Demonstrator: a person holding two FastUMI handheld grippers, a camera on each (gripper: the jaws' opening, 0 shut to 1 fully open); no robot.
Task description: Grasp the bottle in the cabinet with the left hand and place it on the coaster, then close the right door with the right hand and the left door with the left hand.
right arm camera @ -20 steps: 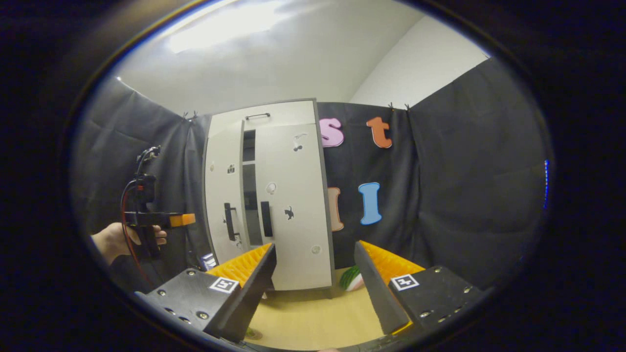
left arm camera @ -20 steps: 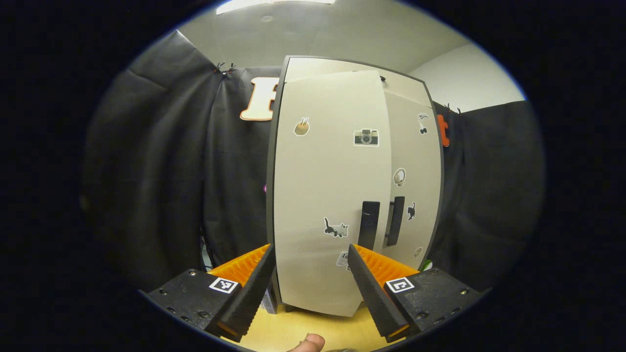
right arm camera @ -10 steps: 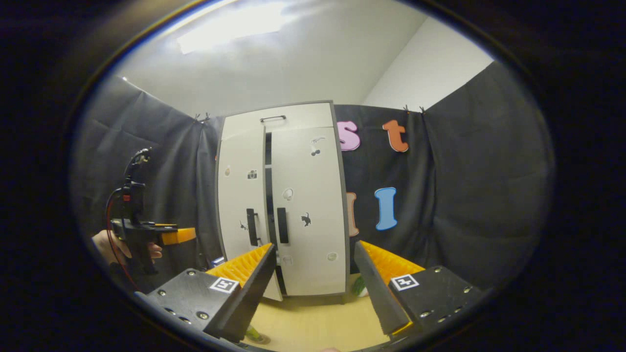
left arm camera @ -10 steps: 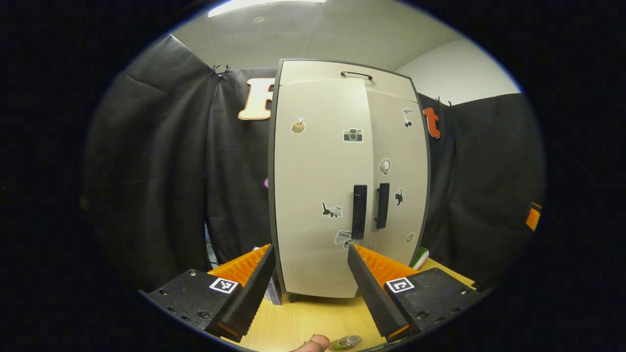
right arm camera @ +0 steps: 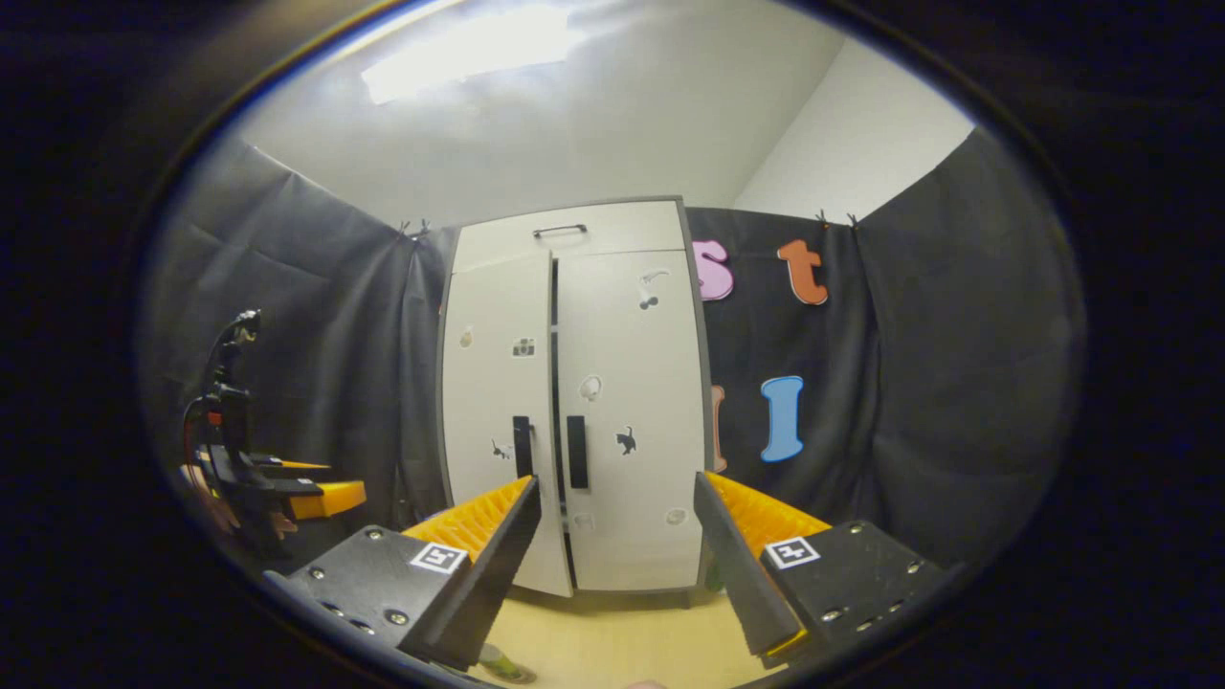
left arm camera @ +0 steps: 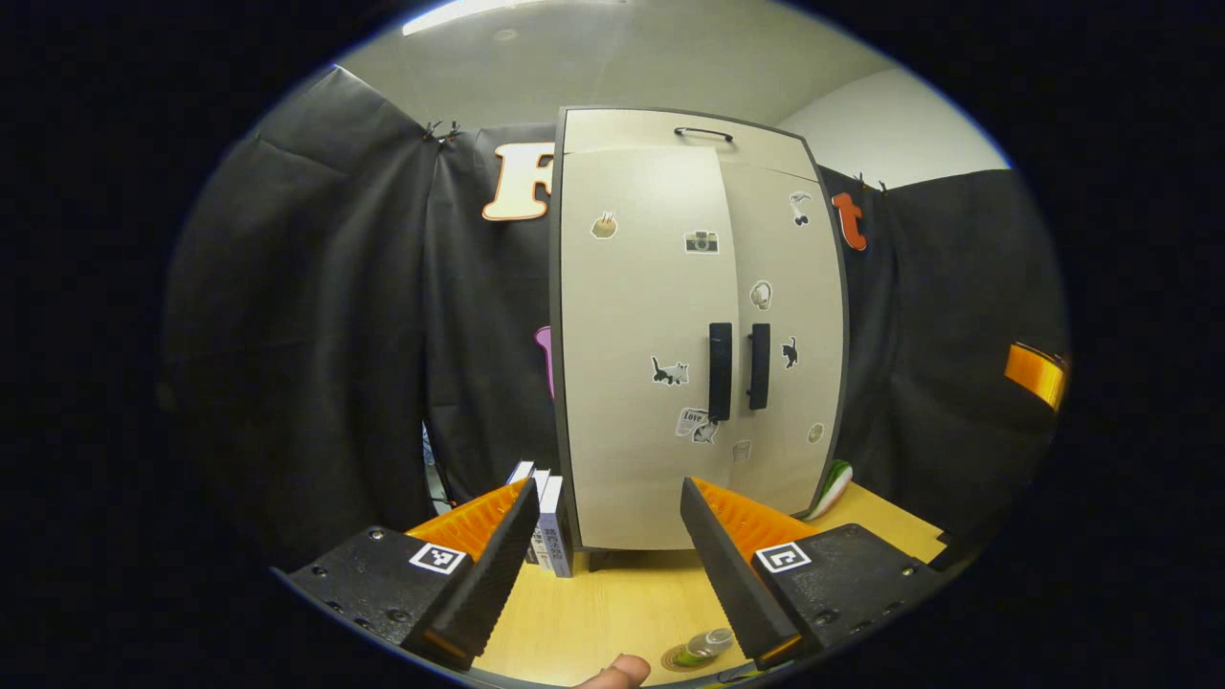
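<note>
Both cabinet (left arm camera: pixel 699 325) doors sit flush in the left gripper view, the left door (left arm camera: pixel 641 344) and right door (left arm camera: pixel 785 325) meeting at their two dark handles (left arm camera: pixel 739 368). In the right gripper view a thin dark seam shows between the doors. The left gripper (left arm camera: pixel 605 565) hangs back from the cabinet, fingers spread wide, holding nothing. The right gripper (right arm camera: pixel 617 565) is also wide apart and empty, facing the doors. Down at the bench (left arm camera: pixel 612 612) edge, the bottle (left arm camera: pixel 706 643) stands on the coaster (left arm camera: pixel 681 659), just beside the left gripper's right-hand finger. Small boxes (left arm camera: pixel 545 522) stand at the cabinet's left foot.
</note>
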